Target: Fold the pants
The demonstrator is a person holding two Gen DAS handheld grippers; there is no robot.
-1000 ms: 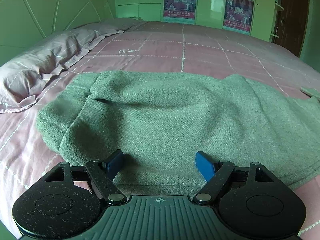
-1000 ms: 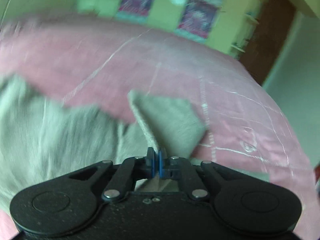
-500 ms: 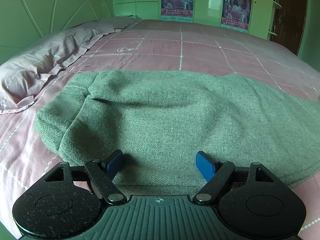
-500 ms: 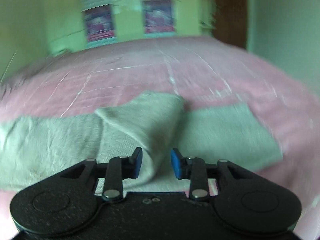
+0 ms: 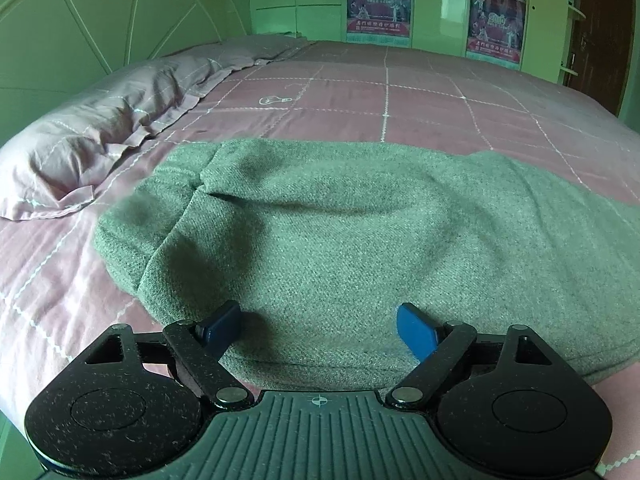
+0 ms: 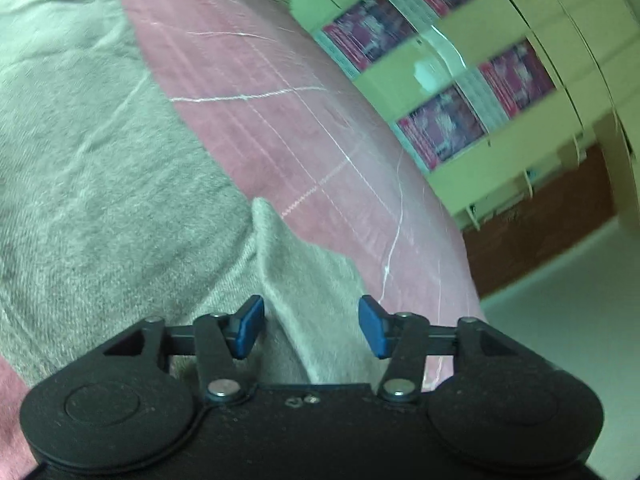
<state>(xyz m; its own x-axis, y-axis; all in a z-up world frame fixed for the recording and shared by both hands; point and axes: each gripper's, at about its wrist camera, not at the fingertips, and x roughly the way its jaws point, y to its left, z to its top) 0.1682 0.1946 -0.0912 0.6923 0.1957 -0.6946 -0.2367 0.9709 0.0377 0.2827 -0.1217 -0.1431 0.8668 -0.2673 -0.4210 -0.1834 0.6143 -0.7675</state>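
Note:
Grey-green knit pants [image 5: 344, 240] lie spread across the pink checked bed [image 5: 400, 92], with a thick folded edge toward me. My left gripper [image 5: 320, 330] hovers over that near edge, its jaws still opening wide and the cloth below them untouched by the blue pads. In the tilted right wrist view the same pants [image 6: 100, 184] fill the left side, and a raised fold of cloth runs up between the jaws. My right gripper [image 6: 311, 328] is opening, and its blue pads stand clear of that fold.
A pink pillow [image 5: 92, 136] lies at the left by the pale headboard [image 5: 100, 36]. Green cupboards with posters [image 5: 378, 4] stand behind the bed, and a brown door [image 5: 604, 32] is at the right. Floor [image 6: 568, 304] shows beyond the bed's right edge.
The right gripper was shut on a flap of the pants, then let go and kept opening while it dropped and rolled. The left gripper stayed put and opened slightly wider.

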